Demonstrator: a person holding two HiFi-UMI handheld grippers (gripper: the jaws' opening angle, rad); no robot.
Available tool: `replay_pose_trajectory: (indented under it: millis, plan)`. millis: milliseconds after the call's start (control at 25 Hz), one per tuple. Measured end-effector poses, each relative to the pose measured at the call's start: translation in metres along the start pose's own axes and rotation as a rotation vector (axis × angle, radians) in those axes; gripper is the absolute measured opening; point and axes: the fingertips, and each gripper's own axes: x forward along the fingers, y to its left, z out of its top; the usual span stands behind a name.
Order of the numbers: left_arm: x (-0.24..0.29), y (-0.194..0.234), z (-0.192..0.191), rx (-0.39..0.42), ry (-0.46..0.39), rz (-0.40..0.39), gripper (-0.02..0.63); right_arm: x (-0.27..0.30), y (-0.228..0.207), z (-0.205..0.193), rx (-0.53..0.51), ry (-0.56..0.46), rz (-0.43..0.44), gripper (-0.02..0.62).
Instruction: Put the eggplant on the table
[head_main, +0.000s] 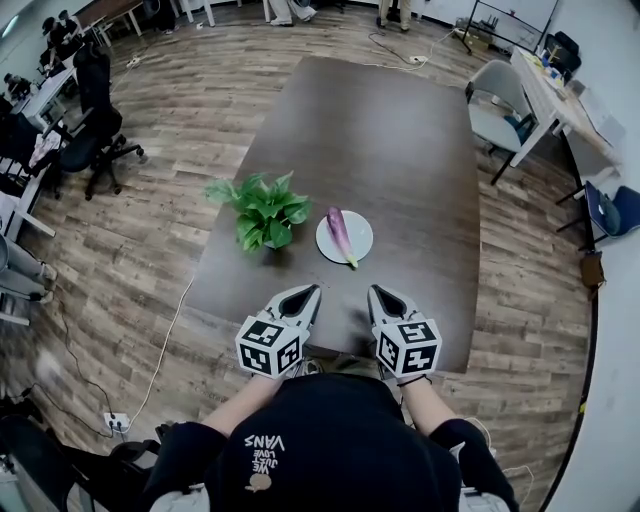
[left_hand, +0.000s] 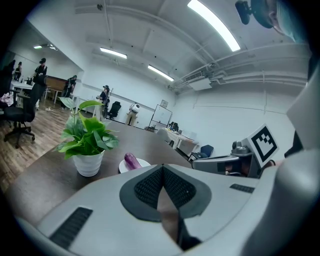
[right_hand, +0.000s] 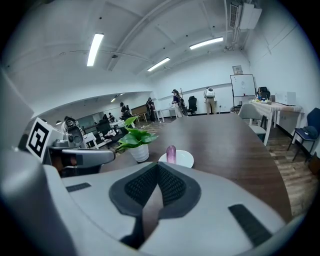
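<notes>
**Both grippers closed and empty, eggplant on its plate**

Nearest the person, over the near edge of the dark brown wooden table (head_main: 400, 140), the left gripper (head_main: 308, 293) and the right gripper (head_main: 376, 292) were held side by side, not touching each other. Both pointed out across the tabletop. Each gripper's jaws were pressed together at the tips, with nothing between them.

Farther out, the slim purple eggplant (head_main: 341, 235) lay on a small round white plate (head_main: 361, 229) in the middle part of the table, well apart from both grippers. Just left of the plate stood a leafy green plant in a white pot (head_main: 265, 210).

Beyond the table, a grey chair (head_main: 495, 110) stood by its far right side. A black office chair (head_main: 95, 120) stood on the wood-plank floor (head_main: 200, 90) off to the left.
</notes>
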Motion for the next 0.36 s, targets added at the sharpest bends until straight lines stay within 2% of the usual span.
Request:
replay_pose_trajectory:
  millis: [360]
  plan:
    - [0.0034,-0.0006,-0.0044,-0.007,0.01,-0.002,0.011,0.0007,-0.0021,-0.0028,0.0,0.009,0.002,0.018]
